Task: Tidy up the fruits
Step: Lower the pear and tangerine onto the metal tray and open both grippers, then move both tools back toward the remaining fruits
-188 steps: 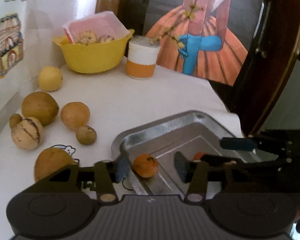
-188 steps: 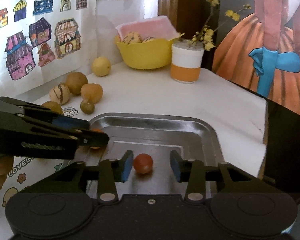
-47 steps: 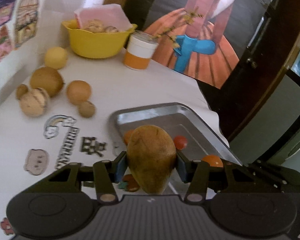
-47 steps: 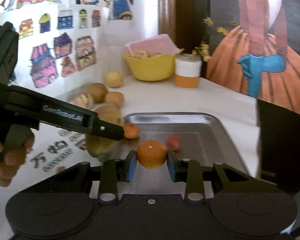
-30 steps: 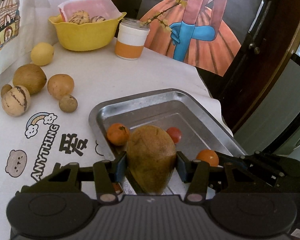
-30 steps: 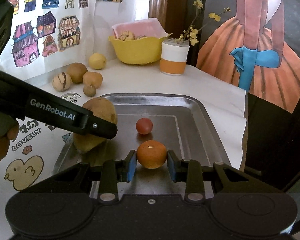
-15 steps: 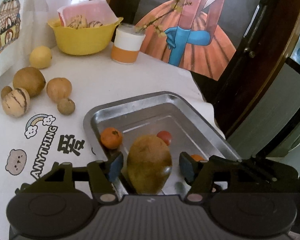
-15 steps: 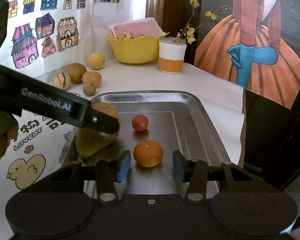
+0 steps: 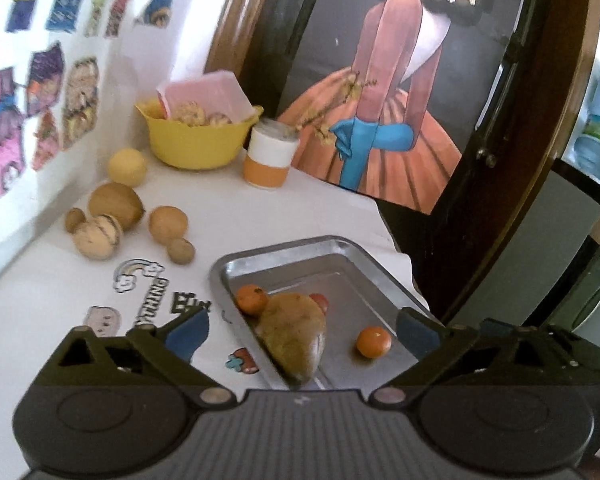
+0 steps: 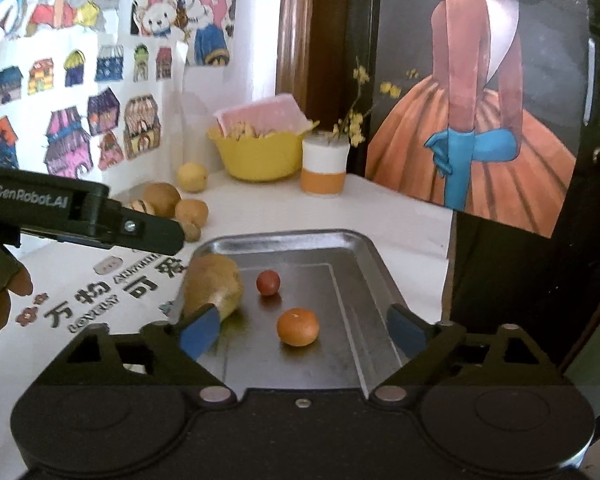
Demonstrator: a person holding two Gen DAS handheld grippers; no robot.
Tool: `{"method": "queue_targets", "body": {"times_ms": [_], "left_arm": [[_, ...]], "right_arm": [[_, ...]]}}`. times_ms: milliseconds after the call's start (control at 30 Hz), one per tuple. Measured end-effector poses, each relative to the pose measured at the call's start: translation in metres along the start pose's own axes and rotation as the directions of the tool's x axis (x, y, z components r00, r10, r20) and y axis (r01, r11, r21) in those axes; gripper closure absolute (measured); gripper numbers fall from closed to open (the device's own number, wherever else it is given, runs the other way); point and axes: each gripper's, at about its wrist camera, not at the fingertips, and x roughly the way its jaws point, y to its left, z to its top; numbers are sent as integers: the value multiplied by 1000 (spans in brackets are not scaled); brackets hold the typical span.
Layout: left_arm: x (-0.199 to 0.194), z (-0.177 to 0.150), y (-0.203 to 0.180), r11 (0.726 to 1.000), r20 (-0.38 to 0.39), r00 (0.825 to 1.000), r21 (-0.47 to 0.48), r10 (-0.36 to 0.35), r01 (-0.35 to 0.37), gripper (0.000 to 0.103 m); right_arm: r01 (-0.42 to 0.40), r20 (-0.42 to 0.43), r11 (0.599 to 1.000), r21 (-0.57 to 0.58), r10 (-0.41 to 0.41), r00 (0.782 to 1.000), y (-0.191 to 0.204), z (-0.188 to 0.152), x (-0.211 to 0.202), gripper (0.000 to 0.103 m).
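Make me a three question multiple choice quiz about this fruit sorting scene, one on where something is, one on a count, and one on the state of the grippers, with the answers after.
1. Where does the large brown fruit lie?
A. In the yellow bowl
B. In the metal tray, at its left side
C. On the tablecloth beside the cup

2. How many pieces of fruit are in the metal tray?
A. Two
B. Four
C. Six

3. What state are the two grippers in?
A. Both open, holding nothing
B. Both shut on fruit
C. Left open, right shut on an orange

Answers:
1. B, it rests against the tray's left wall.
2. B, the left wrist view shows the brown fruit, an orange behind it, a second orange and a small red fruit.
3. A, the left gripper and right gripper both have spread fingers with nothing between them.
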Motion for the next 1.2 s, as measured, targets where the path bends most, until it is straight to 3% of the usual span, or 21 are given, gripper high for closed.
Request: {"method": "queue_targets", "body": {"times_ms": [300, 567, 867, 1200], "left_arm": [[-50, -28, 15, 999, 3, 999, -1, 38, -38, 1], [-83, -62, 45, 996, -69, 993, 22, 92, -90, 1], [-109, -86, 85, 989, -151, 979, -34, 134, -141, 1], [-122, -87, 114, 970, -174, 957, -33, 231, -240, 1]], "right_arm": [[-5, 5, 1000, -12, 5, 1000, 25, -13, -52, 1], [-32, -82, 999, -1, 32, 996, 50, -44, -80, 1], [-96, -197, 994, 51, 104, 975, 82, -70, -88, 1], [-181, -232, 983, 23, 182, 956, 112, -54, -69, 1]]}}
